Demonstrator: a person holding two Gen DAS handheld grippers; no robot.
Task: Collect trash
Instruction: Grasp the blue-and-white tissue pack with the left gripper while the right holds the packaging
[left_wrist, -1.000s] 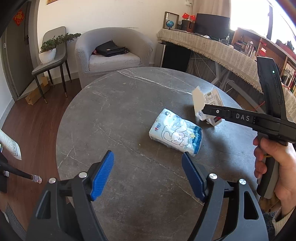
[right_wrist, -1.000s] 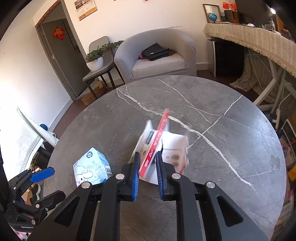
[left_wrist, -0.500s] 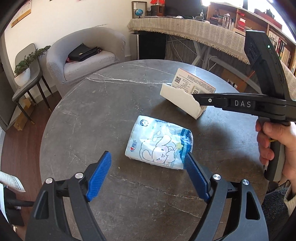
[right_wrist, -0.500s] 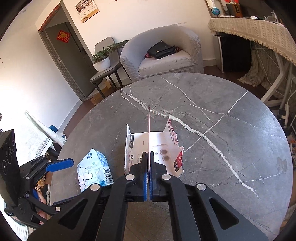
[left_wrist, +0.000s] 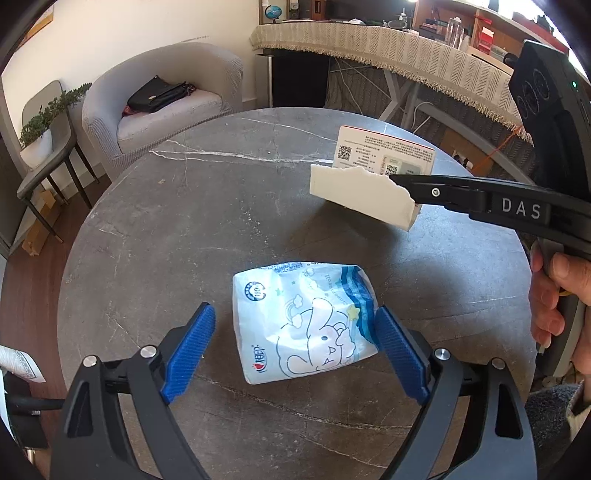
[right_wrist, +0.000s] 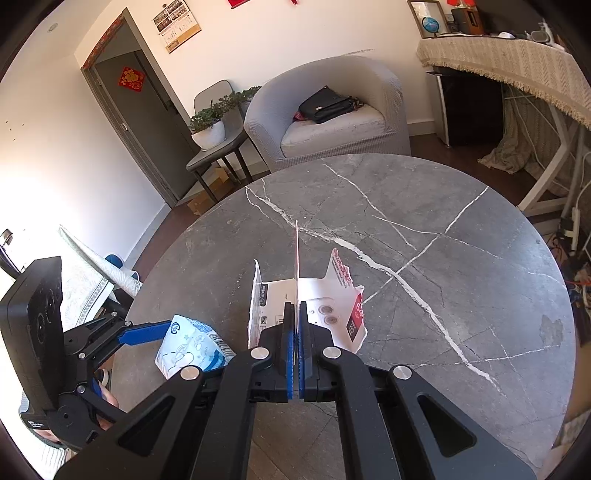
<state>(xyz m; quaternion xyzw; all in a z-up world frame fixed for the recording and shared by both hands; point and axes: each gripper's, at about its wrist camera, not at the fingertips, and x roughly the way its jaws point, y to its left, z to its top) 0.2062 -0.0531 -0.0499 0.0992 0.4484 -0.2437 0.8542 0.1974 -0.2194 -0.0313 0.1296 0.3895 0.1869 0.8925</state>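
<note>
Jaws of the left gripper (left_wrist: 295, 349) stand wide around the tissue pack (left_wrist: 303, 326) lying low centre on the grey counter (left_wrist: 184, 221). Farther, at upper right, the right gripper (right_wrist: 296, 332) pinches the torn carton (left_wrist: 373, 181), held above the counter.

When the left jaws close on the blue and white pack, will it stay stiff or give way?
The blue and white pack will probably give way: its film looks creased and puffy, so the left gripper should squash it somewhat. It likely weighs little for its size. The glossy film may slip, though the ribbed blue pads should help. It lies flat on the table, so it will hardly roll.
</note>
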